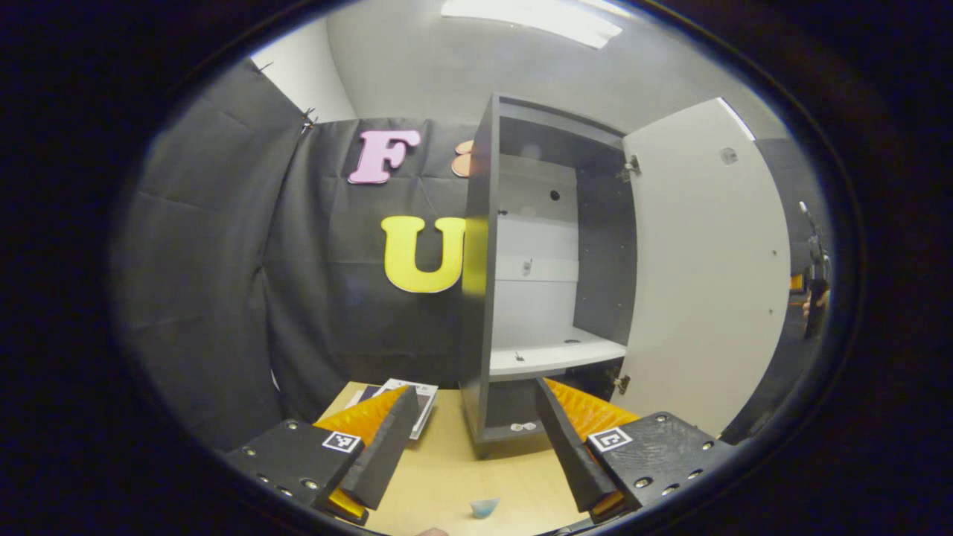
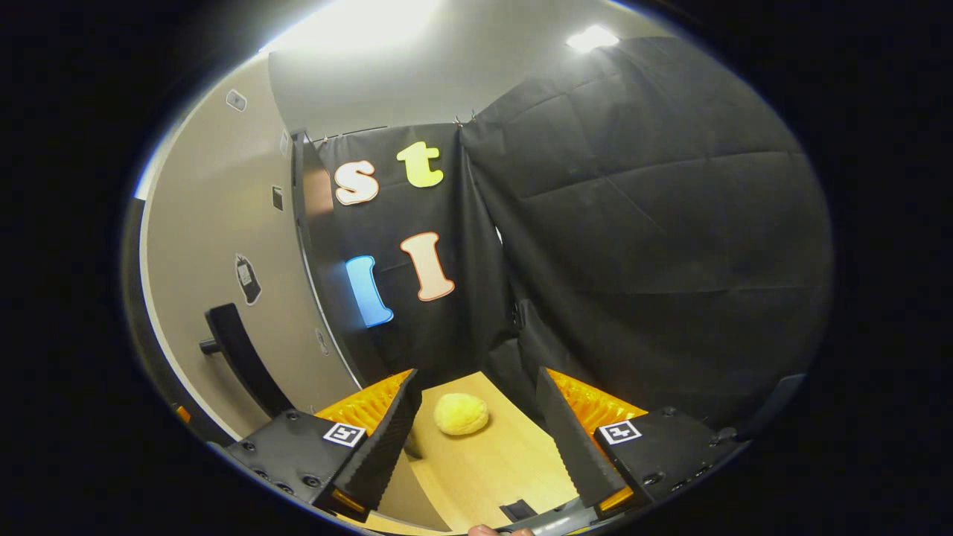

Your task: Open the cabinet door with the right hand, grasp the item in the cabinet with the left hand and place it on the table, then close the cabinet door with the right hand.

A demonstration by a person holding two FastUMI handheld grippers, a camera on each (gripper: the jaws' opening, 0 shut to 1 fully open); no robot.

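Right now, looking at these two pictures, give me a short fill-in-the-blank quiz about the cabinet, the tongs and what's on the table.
1. The cabinet door stands ____.
2. The white shelf inside the cabinet holds ____ items.
3. Seen between the right tongs, the round yellow object lies on the ____.
4. The left tongs are ____, gripping nothing.

Missing words: open; no; table; open

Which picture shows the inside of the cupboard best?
The left gripper view: the cabinet faces it with its door swung open, showing a bare shelf. The right gripper view catches just the door's outer face and handle.
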